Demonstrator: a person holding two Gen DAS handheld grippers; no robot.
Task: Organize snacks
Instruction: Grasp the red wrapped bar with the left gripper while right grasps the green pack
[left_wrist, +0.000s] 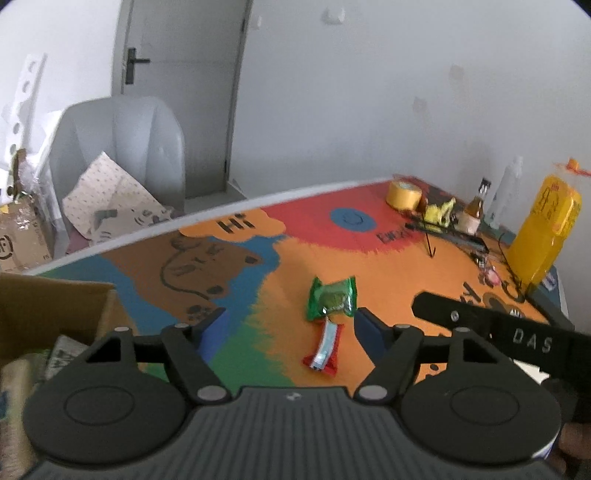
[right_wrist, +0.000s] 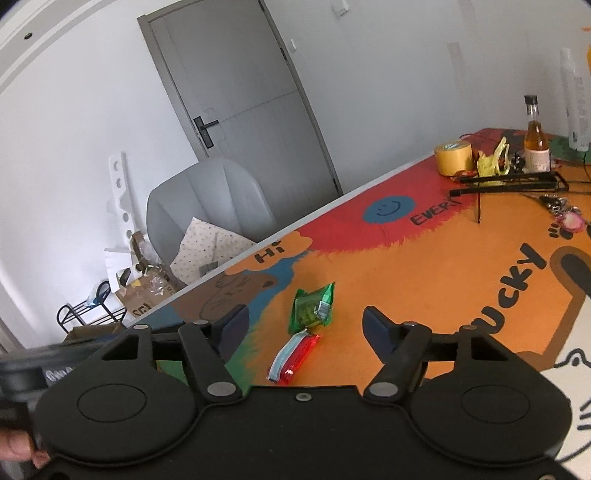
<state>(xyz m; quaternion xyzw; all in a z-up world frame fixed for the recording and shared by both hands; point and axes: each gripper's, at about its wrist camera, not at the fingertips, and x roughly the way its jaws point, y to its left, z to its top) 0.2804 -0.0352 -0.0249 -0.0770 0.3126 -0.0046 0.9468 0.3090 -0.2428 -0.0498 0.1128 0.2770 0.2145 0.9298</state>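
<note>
A green snack packet (left_wrist: 331, 298) (right_wrist: 311, 305) lies on the colourful table mat. Just below it in both views lies a thin red and pale-blue snack bar (left_wrist: 324, 348) (right_wrist: 294, 357). My left gripper (left_wrist: 291, 319) is open above the mat; the two snacks lie a little ahead of its fingers, nearer the right finger (left_wrist: 369, 330). My right gripper (right_wrist: 306, 321) is also open, with both snacks lying between and ahead of its fingers, untouched. An open cardboard box (left_wrist: 55, 306) holding several packets sits at the left in the left wrist view.
At the far right stand a yellow tape roll (left_wrist: 404, 194) (right_wrist: 453, 158), a small amber bottle (right_wrist: 536, 138), a yellow bag (left_wrist: 546, 229), black rods and keys (right_wrist: 561, 214). A grey chair (left_wrist: 122, 147) with cardboard sits beyond the table edge. The other gripper's black arm (left_wrist: 491, 328) crosses the right.
</note>
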